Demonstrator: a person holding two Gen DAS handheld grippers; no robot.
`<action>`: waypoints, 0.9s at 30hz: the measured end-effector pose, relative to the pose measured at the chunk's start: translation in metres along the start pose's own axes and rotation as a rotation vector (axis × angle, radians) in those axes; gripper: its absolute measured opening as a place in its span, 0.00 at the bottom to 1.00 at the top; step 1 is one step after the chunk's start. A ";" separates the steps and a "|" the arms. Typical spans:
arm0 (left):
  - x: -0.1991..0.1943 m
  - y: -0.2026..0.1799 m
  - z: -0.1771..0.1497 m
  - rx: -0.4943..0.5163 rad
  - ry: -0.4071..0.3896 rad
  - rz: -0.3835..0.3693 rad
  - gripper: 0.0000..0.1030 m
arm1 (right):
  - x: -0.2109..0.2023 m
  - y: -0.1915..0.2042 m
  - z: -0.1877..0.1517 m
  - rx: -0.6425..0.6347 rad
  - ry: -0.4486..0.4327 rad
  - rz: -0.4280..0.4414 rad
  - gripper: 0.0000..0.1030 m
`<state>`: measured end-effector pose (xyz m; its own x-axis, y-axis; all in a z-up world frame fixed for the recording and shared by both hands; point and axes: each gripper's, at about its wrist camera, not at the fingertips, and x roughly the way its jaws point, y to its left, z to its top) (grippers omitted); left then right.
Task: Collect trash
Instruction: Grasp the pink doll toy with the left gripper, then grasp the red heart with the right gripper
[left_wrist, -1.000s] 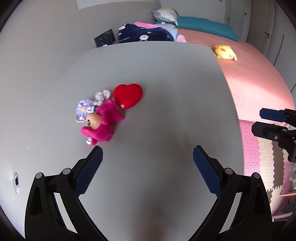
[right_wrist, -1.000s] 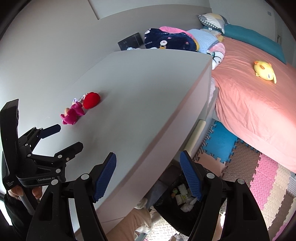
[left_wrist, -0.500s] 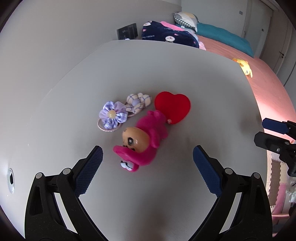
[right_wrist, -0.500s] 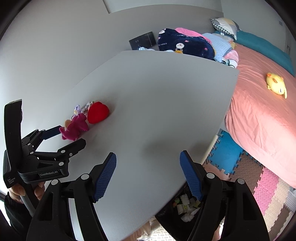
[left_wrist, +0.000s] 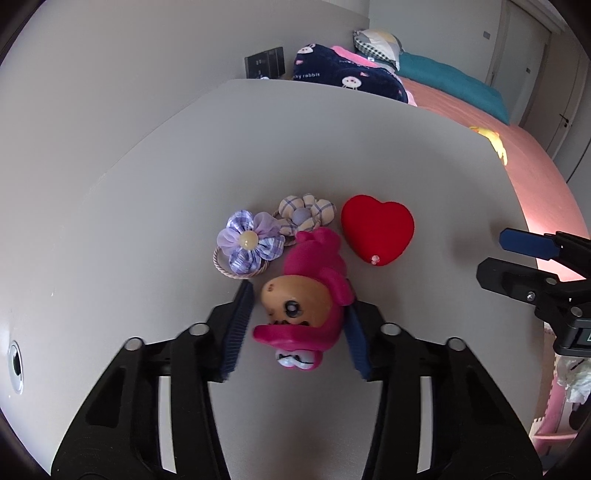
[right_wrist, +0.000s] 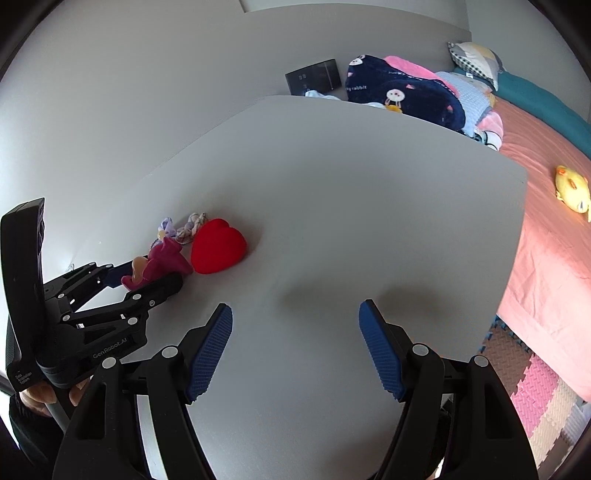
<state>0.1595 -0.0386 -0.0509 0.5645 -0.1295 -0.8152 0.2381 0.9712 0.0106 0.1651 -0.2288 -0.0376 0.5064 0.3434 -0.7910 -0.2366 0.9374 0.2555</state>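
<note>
Gripping the pink doll (left_wrist: 314, 295) cleanly is the job here: it lies on the grey desk (left_wrist: 369, 155), head toward the camera, between the pads of the left claw (left_wrist: 299, 325), whose jaws have just been closing around it. In the left wrist view the right pad seems to touch the pink hood while the left pad looks a sliver off the face, so I cannot tell if the squeeze is firm yet; better to finish closing on the head before lifting, since the rounded face could slip. Just beyond the doll sit a purple flower hair tie (left_wrist: 249, 243), a checked fabric flower (left_wrist: 306, 214) and a red heart (left_wrist: 376, 232), close enough to get dragged along. The right claw (right_wrist: 295, 347) hangs open over bare desk, holding nothing. A bed (right_wrist: 546, 221) lies beyond
</note>
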 end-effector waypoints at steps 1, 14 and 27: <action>0.000 0.001 0.000 -0.003 0.000 -0.004 0.40 | 0.001 0.002 0.001 -0.002 0.000 0.003 0.70; -0.015 0.022 0.003 -0.009 -0.026 0.026 0.40 | 0.021 0.034 0.013 -0.061 0.005 0.020 0.70; -0.026 0.046 0.002 -0.057 -0.054 0.094 0.40 | 0.047 0.069 0.037 -0.144 0.027 -0.003 0.65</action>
<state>0.1570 0.0091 -0.0278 0.6242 -0.0460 -0.7799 0.1374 0.9892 0.0517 0.2036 -0.1457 -0.0365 0.4853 0.3374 -0.8066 -0.3526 0.9197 0.1726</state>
